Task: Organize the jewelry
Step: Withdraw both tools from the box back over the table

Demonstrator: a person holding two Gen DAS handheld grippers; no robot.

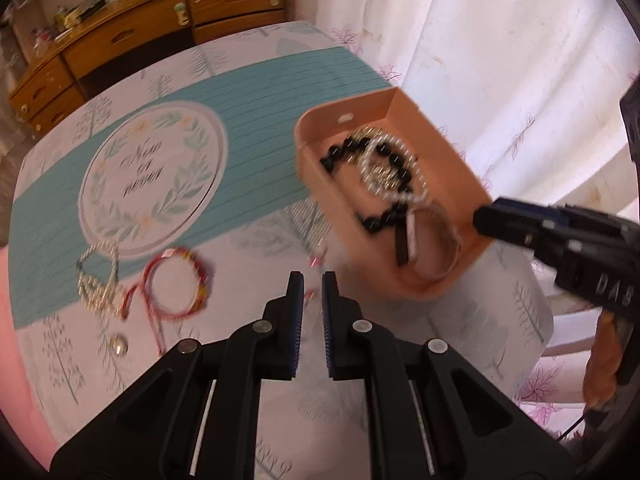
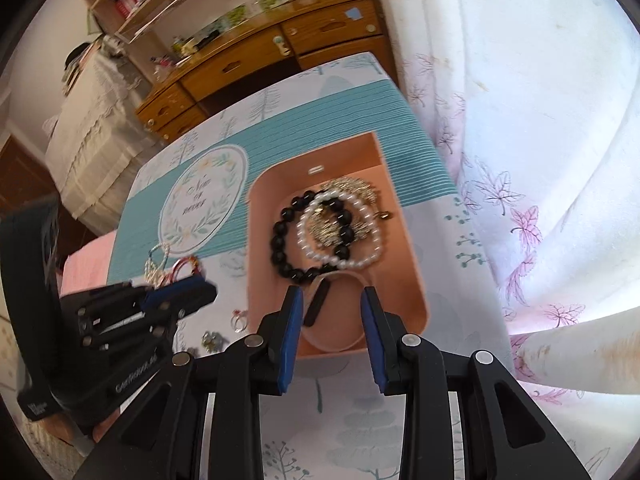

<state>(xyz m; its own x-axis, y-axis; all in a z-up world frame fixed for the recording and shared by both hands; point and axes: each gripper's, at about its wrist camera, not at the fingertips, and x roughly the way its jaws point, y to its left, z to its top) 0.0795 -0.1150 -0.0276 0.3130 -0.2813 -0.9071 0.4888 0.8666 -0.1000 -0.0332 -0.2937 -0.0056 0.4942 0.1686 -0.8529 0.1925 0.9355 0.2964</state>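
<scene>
A peach jewelry box (image 1: pixel 448 132) (image 2: pixel 404 240) sits on the table's right side. It holds a black bead bracelet (image 2: pixel 280 240), a pearl bracelet (image 2: pixel 360 258), a gold piece (image 2: pixel 352 188) and a clear bangle (image 1: pixel 440 264). On the table to its left lie a red cord bracelet (image 1: pixel 176 284), a pearl strand (image 1: pixel 96 280) and a small ring (image 1: pixel 119 346). My left gripper (image 1: pixel 312 284) hovers over the table near the box with a narrow gap and nothing between the fingers. My right gripper (image 2: pixel 332 300) is open at the box's near rim.
A teal mat with a round wreath print (image 1: pixel 152 176) covers the table's middle. A wooden dresser (image 1: pixel 132 36) stands behind the table. A white flowered curtain (image 2: pixel 520 160) hangs on the right. Small rings and charms (image 2: pixel 212 340) lie near the left gripper.
</scene>
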